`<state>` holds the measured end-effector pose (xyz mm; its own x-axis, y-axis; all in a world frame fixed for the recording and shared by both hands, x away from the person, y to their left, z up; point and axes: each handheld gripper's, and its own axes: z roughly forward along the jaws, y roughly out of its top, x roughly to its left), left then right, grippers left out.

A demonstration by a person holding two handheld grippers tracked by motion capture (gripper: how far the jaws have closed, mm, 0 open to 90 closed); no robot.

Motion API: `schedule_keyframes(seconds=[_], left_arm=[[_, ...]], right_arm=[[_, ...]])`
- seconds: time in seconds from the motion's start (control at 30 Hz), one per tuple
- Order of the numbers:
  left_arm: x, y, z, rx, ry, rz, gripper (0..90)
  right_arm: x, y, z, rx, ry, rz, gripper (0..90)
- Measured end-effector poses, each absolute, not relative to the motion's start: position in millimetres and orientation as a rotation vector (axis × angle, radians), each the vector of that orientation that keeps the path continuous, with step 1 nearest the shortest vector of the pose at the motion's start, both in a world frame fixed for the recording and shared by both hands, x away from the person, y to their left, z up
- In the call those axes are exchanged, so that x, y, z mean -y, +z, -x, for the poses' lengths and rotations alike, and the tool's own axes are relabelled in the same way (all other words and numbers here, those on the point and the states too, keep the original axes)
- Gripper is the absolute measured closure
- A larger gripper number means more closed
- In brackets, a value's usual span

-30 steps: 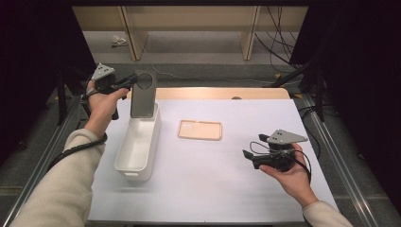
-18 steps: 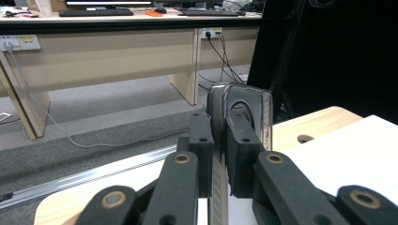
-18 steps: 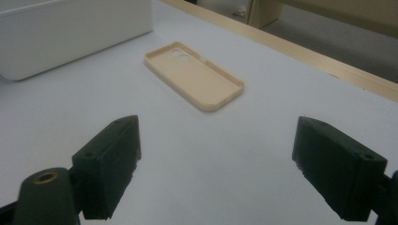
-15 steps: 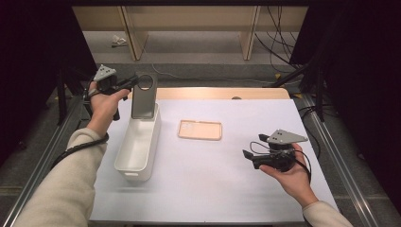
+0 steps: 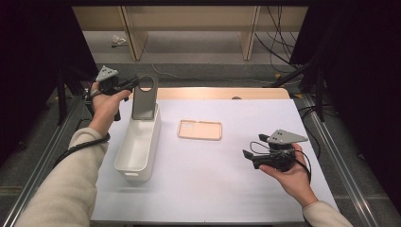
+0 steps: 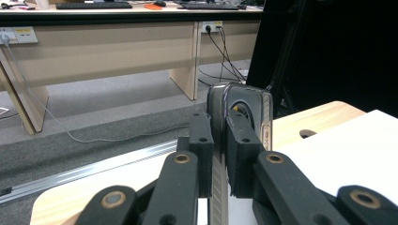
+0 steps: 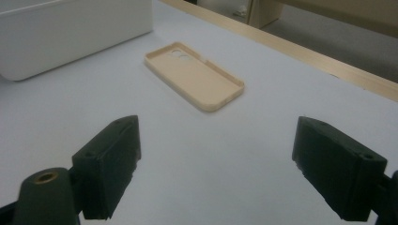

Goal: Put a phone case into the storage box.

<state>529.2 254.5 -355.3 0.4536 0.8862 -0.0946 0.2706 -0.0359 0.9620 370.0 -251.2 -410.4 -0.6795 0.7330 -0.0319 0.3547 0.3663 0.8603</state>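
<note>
The left tool (image 5: 134, 84) pinches a grey case (image 5: 144, 99) by its top edge, upright over the 12 o'clock end of the white bin (image 5: 137, 146). That grip is thin and high, so the case could swing or slip out, or catch the bin's rim and tip onto the counter (image 5: 213, 189). The right tool (image 5: 247, 153) rests at 4 o'clock, jaws wide and empty, aimed at the tan case (image 5: 200, 129) lying flat mid-counter. Count: two cases, one bin, two tools.

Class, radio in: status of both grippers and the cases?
Left gripper shut on grey case, upright over white bin. Right gripper open, short of beige case. Nothing between.
</note>
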Motion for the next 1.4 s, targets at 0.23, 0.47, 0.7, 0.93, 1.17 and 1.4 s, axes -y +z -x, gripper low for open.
schedule_keyframes(seconds=[0.23, 0.47, 0.7, 0.93, 1.17, 1.4], left_arm=[[-254, -359, -532, -1.041, 0.667, -1.579, 81.9], [-251, -362, -534, -1.039, 0.658, -1.59, 81.9], [-251, -365, -535, -1.045, 0.656, -1.598, 81.9], [-253, -370, -536, -1.056, 0.65, -1.603, 81.8], [-254, -376, -537, -1.069, 0.642, -1.612, 81.8], [-254, -380, -539, -1.079, 0.635, -1.62, 81.7]], right_arm=[[251, -411, -370, -2.222, 1.246, -0.947, 16.5], [251, -411, -370, -2.222, 1.248, -0.946, 16.5], [251, -411, -370, -2.223, 1.248, -0.945, 16.5], [251, -411, -370, -2.223, 1.248, -0.945, 16.6], [251, -411, -370, -2.224, 1.246, -0.944, 16.6], [251, -411, -370, -2.227, 1.244, -0.945, 16.6]])
